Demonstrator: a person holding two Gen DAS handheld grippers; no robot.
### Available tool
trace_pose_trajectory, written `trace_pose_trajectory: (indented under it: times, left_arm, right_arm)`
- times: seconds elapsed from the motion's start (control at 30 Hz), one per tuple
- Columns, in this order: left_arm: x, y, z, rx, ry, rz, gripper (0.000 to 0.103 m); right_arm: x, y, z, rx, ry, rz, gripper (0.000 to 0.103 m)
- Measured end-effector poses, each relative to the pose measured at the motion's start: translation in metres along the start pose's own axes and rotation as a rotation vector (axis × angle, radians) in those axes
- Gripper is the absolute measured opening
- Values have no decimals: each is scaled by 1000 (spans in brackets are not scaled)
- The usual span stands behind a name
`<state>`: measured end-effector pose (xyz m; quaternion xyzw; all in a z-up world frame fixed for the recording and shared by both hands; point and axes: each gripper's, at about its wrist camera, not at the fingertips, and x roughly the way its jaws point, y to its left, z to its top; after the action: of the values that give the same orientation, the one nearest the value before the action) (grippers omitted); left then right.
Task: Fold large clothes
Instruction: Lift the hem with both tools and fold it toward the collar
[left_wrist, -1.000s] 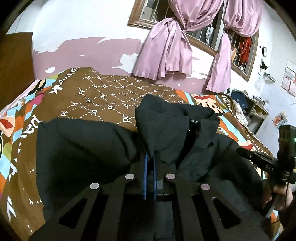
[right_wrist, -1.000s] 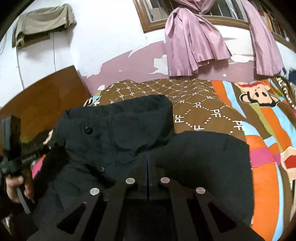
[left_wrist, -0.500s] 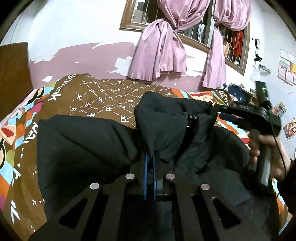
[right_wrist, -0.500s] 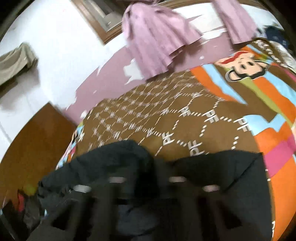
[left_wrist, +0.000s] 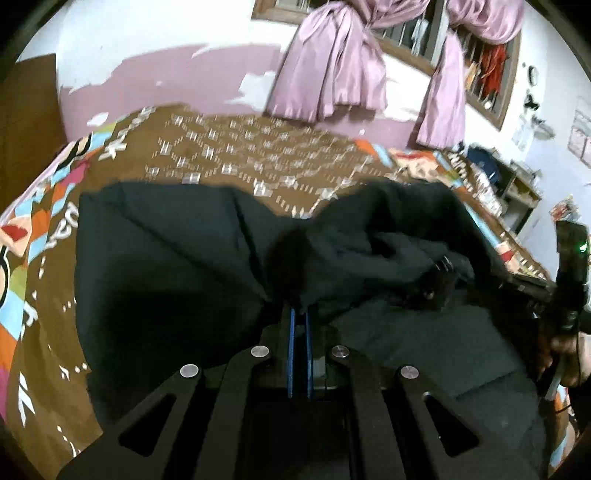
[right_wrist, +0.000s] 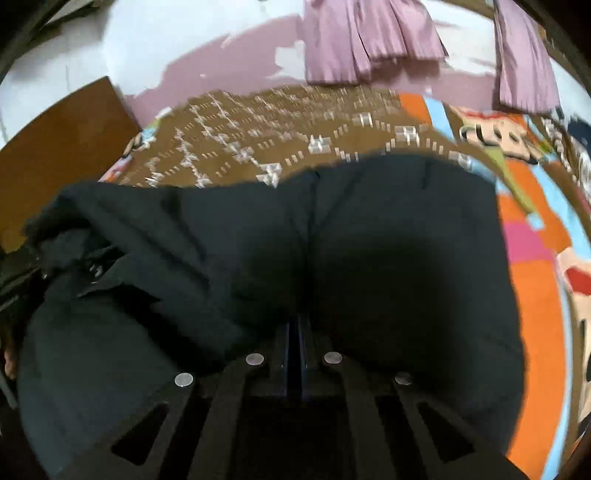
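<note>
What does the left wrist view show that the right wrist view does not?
Only the left wrist view shows the barred wooden window, the cluttered shelf and the hand on the other handle. Only the right wrist view shows the cartoon-figure print. Both show the bulky black jacket on the brown patterned bedspread, pink tied curtains, and shut tongs gripping jacket fabric.

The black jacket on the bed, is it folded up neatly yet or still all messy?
Still messy. The black jacket lies bunched and creased across the bedspread, one part heaped up, not squared.
</note>
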<state>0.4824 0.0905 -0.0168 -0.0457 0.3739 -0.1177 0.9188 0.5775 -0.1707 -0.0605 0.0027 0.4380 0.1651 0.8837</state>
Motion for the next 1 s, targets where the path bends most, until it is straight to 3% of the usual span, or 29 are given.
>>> trace_pose_trajectory:
  times: [0.17, 0.4, 0.5, 0.63, 0.73, 0.87, 1.0]
  left_arm:
    - [16, 2, -15, -2, 31, 67, 0]
    - [-38, 27, -25, -156, -110, -25, 0]
    - [-60, 24, -19, -158, -198, -51, 0]
    - [-54, 2, 13, -147, -220, -136, 0]
    - [-33, -15, 26, -143, -185, -163, 0]
    - [4, -21, 28, -134, -38, -90, 0]
    - [31, -9, 15, -168, 85, -77, 0]
  right_arm:
    - [-2, -1, -5, 3, -10, 4, 3]
    - [-5, 2, -4, -7, -21, -11, 4]
    - [-4, 1, -4, -8, -20, -12, 4]
    - [-3, 1, -5, -7, -15, -10, 4]
    - [-4, 0, -5, -3, -18, 1, 4]
    - [-7, -1, -6, 7, -32, 22, 5]
    - [-36, 1, -9, 19, -127, -7, 5]
